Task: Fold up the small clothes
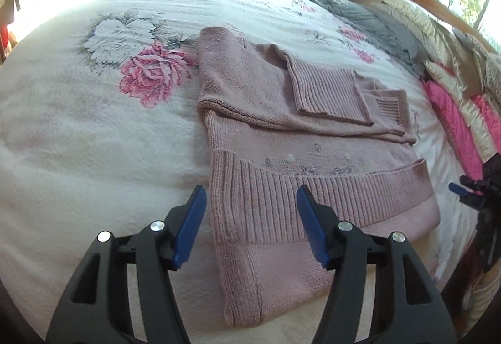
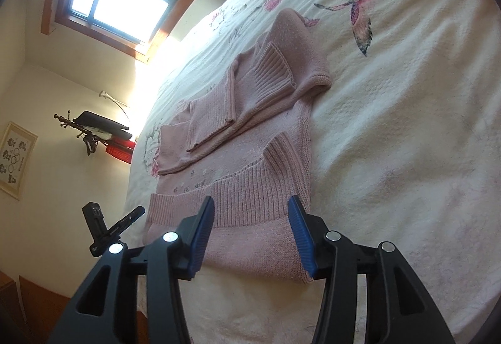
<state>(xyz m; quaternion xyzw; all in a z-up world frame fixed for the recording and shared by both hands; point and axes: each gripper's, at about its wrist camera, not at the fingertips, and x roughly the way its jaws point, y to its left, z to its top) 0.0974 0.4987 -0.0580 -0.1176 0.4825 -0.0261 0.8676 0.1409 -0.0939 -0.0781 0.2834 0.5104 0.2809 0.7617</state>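
Blue-padded fingers point(image 1: 195, 225) of the left gripper point(image 1: 250, 226) stand wide apart and empty, straddling the near left corner of the pink sweater point(image 1: 300, 137). The right gripper point(image 2: 250, 237) is likewise spread with nothing held, its fingers framing the near right corner of the folded edge. Ahead of both pairs of fingers the sweater lies on the bed point(image 1: 78, 131), sleeves already crossed over the chest and the ribbed hem point(image 1: 313, 200) turned up.

Risks, as I judge them: the knit is thick and layered, so a pinch may catch only the top layer and peel the fold open, or grab the blanket beneath as well. Uneven lifting by the two sides could skew the fold and slide the loose sleeve cuffs point(image 1: 328, 93) off. How many layers sit at the near edge is probably two, though the view is not clear.
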